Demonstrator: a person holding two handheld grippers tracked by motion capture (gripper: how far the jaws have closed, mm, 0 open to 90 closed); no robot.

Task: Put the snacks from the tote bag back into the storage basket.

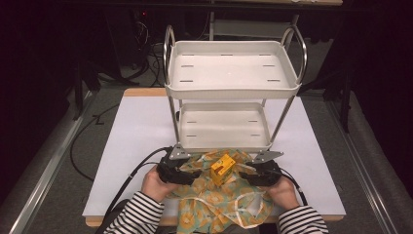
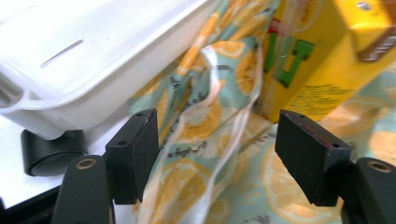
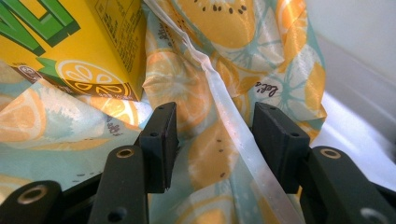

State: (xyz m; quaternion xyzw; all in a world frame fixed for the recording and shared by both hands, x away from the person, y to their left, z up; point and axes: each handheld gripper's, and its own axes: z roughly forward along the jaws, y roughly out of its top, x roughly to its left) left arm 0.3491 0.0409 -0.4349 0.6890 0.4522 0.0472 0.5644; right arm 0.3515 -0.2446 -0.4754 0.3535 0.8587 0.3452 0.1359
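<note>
A yellow drink carton (image 1: 222,169) stands on a crumpled bag printed with lemons (image 1: 219,204) at the table's near edge. My left gripper (image 1: 194,174) sits just left of the carton, my right gripper (image 1: 243,176) just right of it, each held in a hand with a striped sleeve. In the left gripper view the left gripper (image 2: 219,154) stands open over a raised fold of the bag (image 2: 205,116), with the carton (image 2: 317,60) beyond its right jaw. In the right gripper view the right gripper (image 3: 217,144) is open astride a fold of the bag (image 3: 205,154), and the carton (image 3: 70,51) is at upper left.
A white two-tier cart (image 1: 231,91) stands on the white table (image 1: 141,131) directly behind the bag, its lower tray (image 1: 224,145) close to both grippers. One black caster (image 2: 51,151) of the cart is beside my left jaw. Cables trail off toward the table's left side.
</note>
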